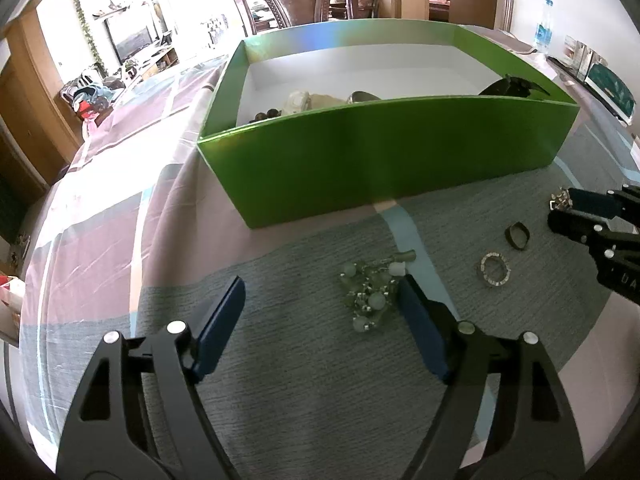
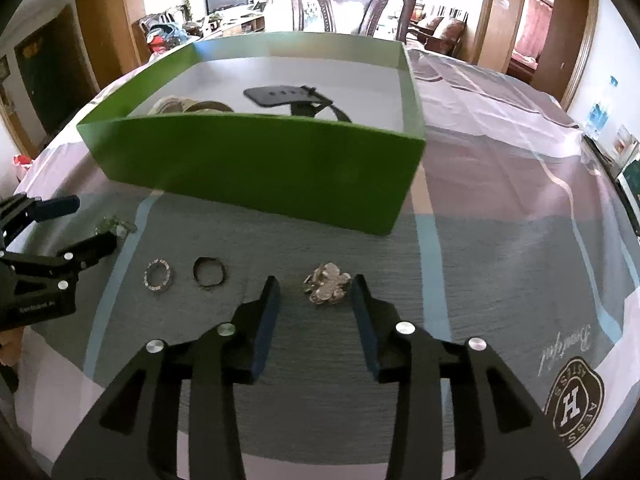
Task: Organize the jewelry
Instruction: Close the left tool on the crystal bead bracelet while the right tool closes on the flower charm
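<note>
A green box stands on the cloth-covered table and holds a black watch and pale bracelets. A pale green bead bracelet lies between the fingers of my left gripper, close to the right finger; that gripper is open and not pressing it. A silver cluster piece lies between the fingers of my right gripper, hard by the right pad and with a gap to the left pad. That gripper is open too.
A sparkly ring and a dark ring lie on the grey cloth between the two grippers. A carved wooden chair stands behind the table. A water bottle stands at the far right.
</note>
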Demonstrator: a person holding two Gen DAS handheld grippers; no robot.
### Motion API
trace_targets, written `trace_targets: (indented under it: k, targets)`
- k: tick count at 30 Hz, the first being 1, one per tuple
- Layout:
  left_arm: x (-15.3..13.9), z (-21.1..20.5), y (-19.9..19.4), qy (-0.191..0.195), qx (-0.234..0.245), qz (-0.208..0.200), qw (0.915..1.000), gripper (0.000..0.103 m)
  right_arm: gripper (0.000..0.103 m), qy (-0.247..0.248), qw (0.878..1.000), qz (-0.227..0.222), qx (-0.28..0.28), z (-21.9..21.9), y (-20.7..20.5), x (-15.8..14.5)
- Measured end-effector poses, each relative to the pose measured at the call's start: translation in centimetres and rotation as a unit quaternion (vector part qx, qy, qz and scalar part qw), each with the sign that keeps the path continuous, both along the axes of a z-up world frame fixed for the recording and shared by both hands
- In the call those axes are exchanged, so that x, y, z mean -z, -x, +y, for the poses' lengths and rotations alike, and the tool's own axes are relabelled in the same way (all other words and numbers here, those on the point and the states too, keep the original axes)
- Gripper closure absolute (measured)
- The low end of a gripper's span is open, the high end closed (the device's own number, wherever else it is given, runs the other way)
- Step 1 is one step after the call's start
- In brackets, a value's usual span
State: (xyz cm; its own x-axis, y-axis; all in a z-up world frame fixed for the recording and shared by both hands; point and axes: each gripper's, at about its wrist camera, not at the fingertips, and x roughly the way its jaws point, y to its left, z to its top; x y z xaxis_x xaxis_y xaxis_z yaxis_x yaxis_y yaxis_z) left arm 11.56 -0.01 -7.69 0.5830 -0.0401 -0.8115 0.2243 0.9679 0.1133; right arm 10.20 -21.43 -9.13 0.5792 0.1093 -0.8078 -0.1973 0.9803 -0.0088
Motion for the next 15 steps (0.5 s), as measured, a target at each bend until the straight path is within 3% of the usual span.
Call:
trace_targets:
  k: [6,15]
  targets:
    - [0.03,-0.04,0.04,-0.002,0.000,-0.001,1.0000,0.025,0.055,0.002,1.000,-0.003,0.008,-0.05,-0.14,0.05]
    - [0.08,-0.14,0.22,0.000,-0.004,-0.001,1.0000,0.025,0.055,-0.010,1.000,-0.012,0.019,0.08,-0.34,0.17]
